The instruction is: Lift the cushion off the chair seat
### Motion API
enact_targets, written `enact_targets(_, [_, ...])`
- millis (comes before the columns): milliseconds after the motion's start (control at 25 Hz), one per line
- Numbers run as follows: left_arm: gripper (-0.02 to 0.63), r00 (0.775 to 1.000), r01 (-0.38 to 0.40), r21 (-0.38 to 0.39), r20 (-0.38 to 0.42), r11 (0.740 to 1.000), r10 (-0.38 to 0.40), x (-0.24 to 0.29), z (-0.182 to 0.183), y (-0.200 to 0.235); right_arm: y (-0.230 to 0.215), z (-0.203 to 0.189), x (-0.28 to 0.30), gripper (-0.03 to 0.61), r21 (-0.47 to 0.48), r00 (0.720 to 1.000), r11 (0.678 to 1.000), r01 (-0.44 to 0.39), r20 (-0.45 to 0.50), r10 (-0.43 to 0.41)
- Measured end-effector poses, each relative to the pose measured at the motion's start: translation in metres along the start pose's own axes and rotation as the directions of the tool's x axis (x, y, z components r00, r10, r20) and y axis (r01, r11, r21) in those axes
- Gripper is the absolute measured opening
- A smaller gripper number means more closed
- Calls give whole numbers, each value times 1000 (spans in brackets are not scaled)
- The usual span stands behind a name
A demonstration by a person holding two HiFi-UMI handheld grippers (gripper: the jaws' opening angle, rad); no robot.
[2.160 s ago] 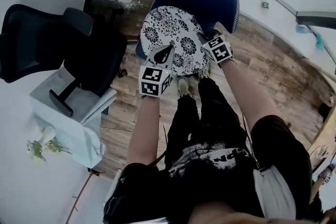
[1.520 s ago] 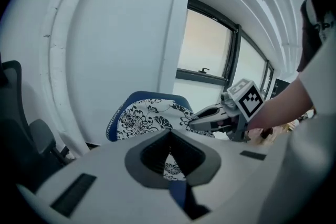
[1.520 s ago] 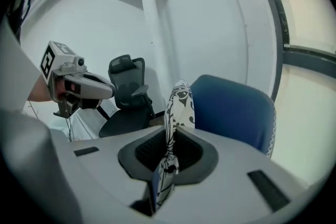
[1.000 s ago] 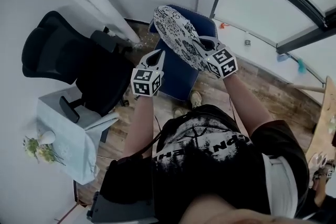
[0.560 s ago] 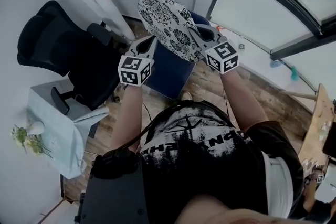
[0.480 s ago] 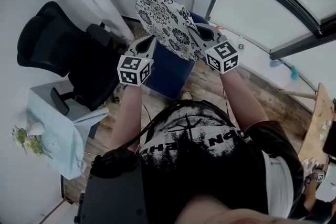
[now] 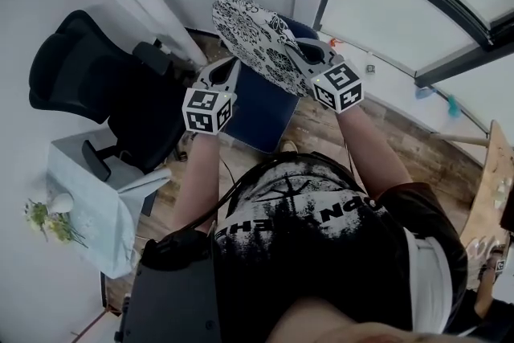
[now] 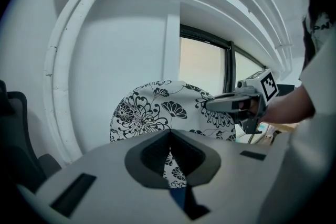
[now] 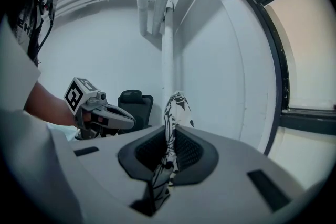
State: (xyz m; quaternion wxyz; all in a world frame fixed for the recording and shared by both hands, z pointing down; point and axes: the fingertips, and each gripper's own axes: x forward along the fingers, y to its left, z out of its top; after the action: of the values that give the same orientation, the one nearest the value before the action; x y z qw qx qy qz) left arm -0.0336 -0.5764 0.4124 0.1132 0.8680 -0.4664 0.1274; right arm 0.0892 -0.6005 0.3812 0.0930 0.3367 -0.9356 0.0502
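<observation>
White corner room, window at 2 o'clock, wood floor. Cushion [image 7: 259,40] hangs at my 12 o'clock, clear above the blue chair seat [image 7: 261,115]. Right gripper [image 7: 299,54] is nearly closed, pinching its 4 o'clock rim. Left gripper [image 7: 227,67] is closed and empty at its 7 o'clock edge. I judge it thin, soft and light: grip the rim.

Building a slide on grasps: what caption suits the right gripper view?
Right gripper shut on the rim of the floral cushion, seen edge-on; left gripper alongside, black office chair behind.
</observation>
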Motion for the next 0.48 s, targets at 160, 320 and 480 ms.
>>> enact_targets(160, [15,1000,1,2,1,1000,-1,1,1,1,-1,-4,1,41,17,1000,1000,2,-6,-2])
enact_targets(320, [15,1000,11,-16,2,1000,-11,1,-1,0,0,-4,1,40,43,1000,999,-6,1,6])
enact_targets(480, [15,1000,15,-17,-1,1000,-15,3,-2,-1,0,-6,1,40,32,1000,999,-4,-4,4])
